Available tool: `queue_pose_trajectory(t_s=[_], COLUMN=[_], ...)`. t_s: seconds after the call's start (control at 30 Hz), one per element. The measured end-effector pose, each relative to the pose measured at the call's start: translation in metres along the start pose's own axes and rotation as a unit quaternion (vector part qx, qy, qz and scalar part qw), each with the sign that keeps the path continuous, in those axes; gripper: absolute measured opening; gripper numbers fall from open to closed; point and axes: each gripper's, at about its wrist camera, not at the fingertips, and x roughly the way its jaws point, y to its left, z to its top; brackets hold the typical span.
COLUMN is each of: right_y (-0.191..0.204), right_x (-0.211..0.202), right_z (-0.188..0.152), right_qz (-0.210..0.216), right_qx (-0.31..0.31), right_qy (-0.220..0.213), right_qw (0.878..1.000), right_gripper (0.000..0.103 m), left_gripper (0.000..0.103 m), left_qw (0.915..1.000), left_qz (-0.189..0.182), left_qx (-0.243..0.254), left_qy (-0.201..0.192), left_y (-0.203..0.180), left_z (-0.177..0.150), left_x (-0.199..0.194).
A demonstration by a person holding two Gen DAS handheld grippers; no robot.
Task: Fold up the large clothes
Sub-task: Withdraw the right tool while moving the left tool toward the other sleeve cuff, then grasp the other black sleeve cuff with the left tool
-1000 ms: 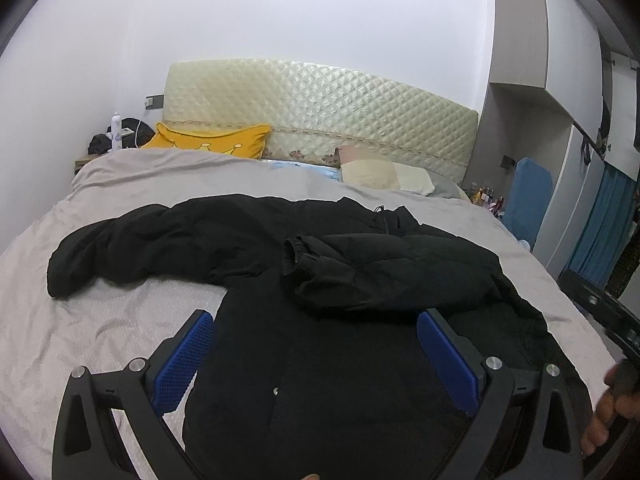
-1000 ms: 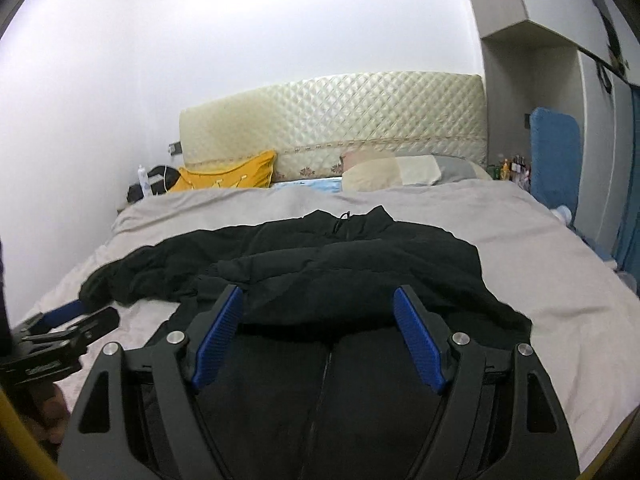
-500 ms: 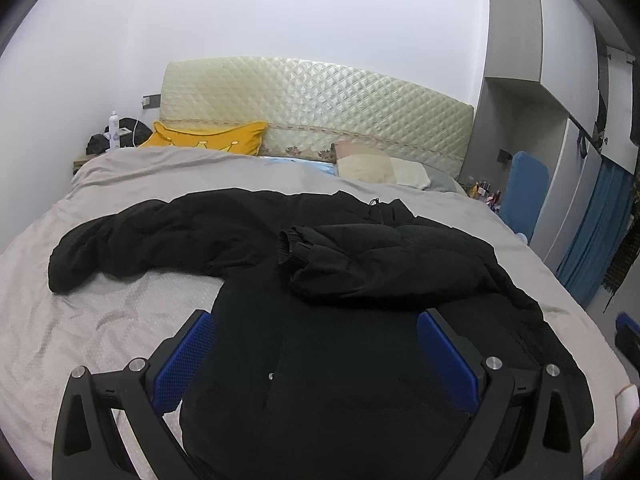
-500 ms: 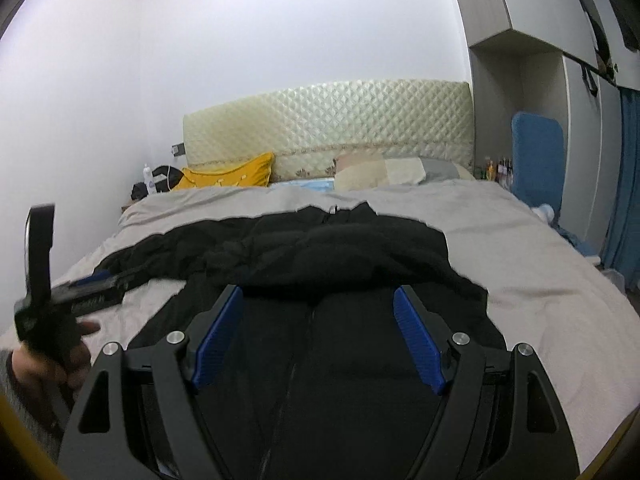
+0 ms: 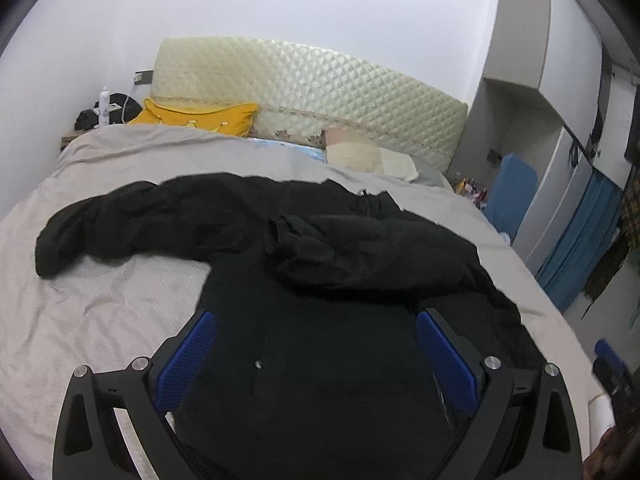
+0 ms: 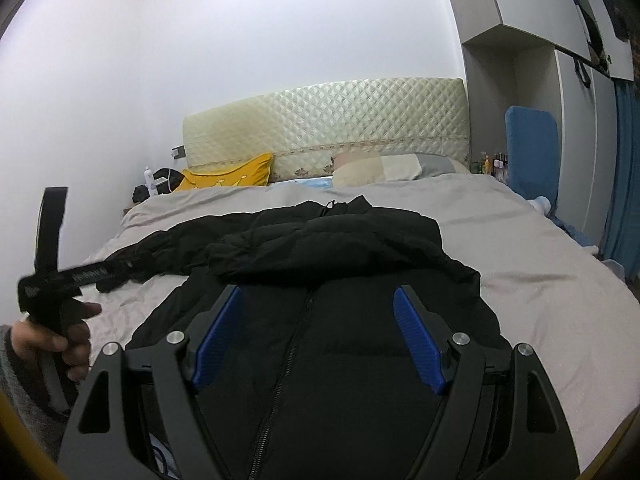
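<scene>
A large black padded jacket (image 5: 320, 320) lies front up on the bed, also in the right wrist view (image 6: 320, 340). Its right sleeve (image 5: 360, 256) is folded across the chest. Its left sleeve (image 5: 120, 220) stretches out to the left on the sheet. My left gripper (image 5: 316, 352) is open and empty above the jacket's lower body. My right gripper (image 6: 318, 332) is open and empty above the zipper (image 6: 288, 360). The left gripper, held in a hand, also shows at the left of the right wrist view (image 6: 52, 272).
The grey bed sheet (image 5: 80, 320) surrounds the jacket. A quilted cream headboard (image 5: 304, 92), a yellow pillow (image 5: 200, 116) and a beige pillow (image 5: 368, 156) are at the far end. A bedside table with a bottle (image 5: 104, 104) is far left. Wardrobes and a blue curtain (image 5: 580, 248) stand right.
Both grippers have risen and pulled back a little from the jacket, still open. The left gripper has lifted at the left of the right wrist view. The jacket has not moved.
</scene>
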Motion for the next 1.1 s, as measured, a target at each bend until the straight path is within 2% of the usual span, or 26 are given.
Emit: queue_pose_trajectory(t_s=[0.1, 0.2, 0.33, 0.4, 0.5, 0.67, 0.77, 0.93, 1.03, 1.1], right_y=[-0.001, -0.003, -0.001, 0.000, 0.002, 0.002, 0.004, 0.010, 0.011, 0.012], right_x=[-0.001, 0.000, 0.000, 0.000, 0.002, 0.004, 0.009, 0.023, 0.030, 0.034], right_z=[-0.001, -0.001, -0.002, -0.002, -0.004, -0.005, -0.005, -0.011, -0.012, -0.014], right_qz=[-0.005, 0.000, 0.008, 0.006, 0.004, -0.002, -0.005, -0.022, -0.024, -0.023], right_qx=[-0.001, 0.009, 0.013, 0.010, 0.011, 0.020, 0.017, 0.005, 0.010, 0.012], right_qy=[0.001, 0.002, 0.002, 0.001, 0.000, -0.005, 0.003, 0.022, 0.034, 0.036], right_qw=[1.000, 1.000, 1.000, 1.000, 1.000, 1.000, 1.000, 0.999, 0.999, 0.999], right_gripper=[0.078, 0.078, 0.079, 0.079, 0.080, 0.080, 0.080, 0.083, 0.086, 0.089], left_gripper=[0.102, 0.102, 0.102, 0.102, 0.102, 0.102, 0.102, 0.101, 0.100, 0.100], left_qw=[0.9998, 0.9995, 0.9992, 0.9994, 0.9971, 0.9959, 0.9931, 0.9819, 0.9720, 0.9619], left_qz=[0.015, 0.019, 0.029, 0.027, 0.060, 0.084, 0.097, 0.099, 0.089, 0.070], left_qx=[-0.007, -0.005, 0.010, 0.016, 0.043, -0.001, -0.041, -0.136, -0.197, -0.247], left_qy=[-0.008, -0.025, -0.027, -0.011, 0.019, 0.034, 0.050, 0.086, 0.093, 0.094], left_y=[0.010, 0.021, 0.038, 0.050, 0.072, 0.131, 0.175, 0.260, 0.305, 0.337], left_z=[0.021, 0.056, 0.102, 0.128, 0.162, 0.198, 0.198, 0.163, 0.135, 0.116], left_x=[-0.016, -0.039, -0.058, -0.058, -0.053, -0.045, -0.027, 0.018, 0.040, 0.056])
